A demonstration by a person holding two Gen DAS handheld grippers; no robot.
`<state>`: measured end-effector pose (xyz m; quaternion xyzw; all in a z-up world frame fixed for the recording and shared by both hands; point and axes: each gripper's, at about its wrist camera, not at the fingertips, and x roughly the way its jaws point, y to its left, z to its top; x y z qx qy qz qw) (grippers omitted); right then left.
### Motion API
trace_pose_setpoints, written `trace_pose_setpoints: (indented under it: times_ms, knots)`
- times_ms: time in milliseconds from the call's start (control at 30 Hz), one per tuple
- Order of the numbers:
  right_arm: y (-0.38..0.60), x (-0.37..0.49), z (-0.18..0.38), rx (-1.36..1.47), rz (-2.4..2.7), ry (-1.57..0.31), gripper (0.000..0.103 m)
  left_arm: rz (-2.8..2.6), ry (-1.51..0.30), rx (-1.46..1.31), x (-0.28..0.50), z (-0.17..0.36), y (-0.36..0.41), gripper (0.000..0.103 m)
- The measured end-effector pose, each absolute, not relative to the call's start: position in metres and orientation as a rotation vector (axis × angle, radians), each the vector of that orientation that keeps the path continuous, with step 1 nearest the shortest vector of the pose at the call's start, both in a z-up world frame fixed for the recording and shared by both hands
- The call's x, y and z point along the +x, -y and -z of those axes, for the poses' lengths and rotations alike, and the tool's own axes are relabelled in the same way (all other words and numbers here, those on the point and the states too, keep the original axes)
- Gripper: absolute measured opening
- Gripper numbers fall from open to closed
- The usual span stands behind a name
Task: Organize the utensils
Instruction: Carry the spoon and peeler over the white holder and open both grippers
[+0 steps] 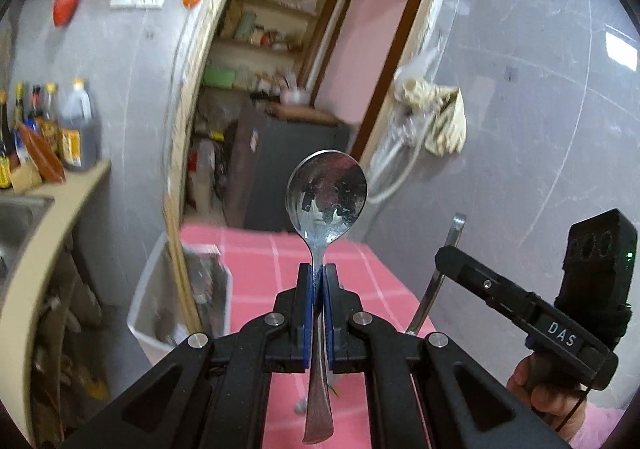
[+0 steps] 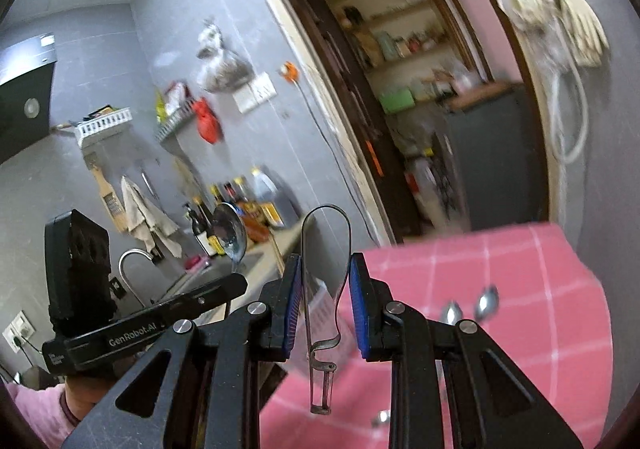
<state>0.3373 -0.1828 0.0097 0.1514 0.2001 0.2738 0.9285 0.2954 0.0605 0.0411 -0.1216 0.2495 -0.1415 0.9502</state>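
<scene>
A worktop [image 2: 540, 289] under a pink checked cloth fills the lower part of both wrist views, with a grey tiled wall and an open doorway beyond its far edge. Both hands are raised above it. The left hand-held gripper [image 1: 319, 281] is clamped together on the neck of a metal spoon [image 1: 326, 197], whose long axis runs along the fingers, bowl forward and upward, handle end trailing back beneath the jaws. The right hand-held gripper [image 2: 325, 289] stands a little apart, its blue pads seeming to nip a thin wire-like utensil [image 2: 326, 249], loop forward; I cannot name it. Two more spoons [image 2: 470, 307] lie on the cloth, below and right of the right hand-held gripper, which looks nearer to them.
</scene>
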Motion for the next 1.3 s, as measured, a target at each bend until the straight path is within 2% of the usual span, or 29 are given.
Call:
trace_pose_setpoints:
  times_ms: [200,467,933,1300]
  knots:
    - [0.159,0.352,-0.042,0.271,-0.61,-0.312,0.021,0.22,-0.393,-0.247,0.308,-0.063,-0.082,0.005]
    - [0.114,0.395,-0.056,0.269,-0.718,-0.259,0.021,0.156,-0.288,-0.347,0.326,-0.058,-0.127,0.005]
    - [0.067,0.442,0.019,0.229,-0.755,-0.42,0.021,0.11,-0.327,-0.456,0.354,0.018,-0.15,0.005]
    - [0.066,0.452,0.063,0.246,-0.775,-0.518,0.021,0.146,-0.384,-0.44,0.351,0.035,-0.15,0.006]
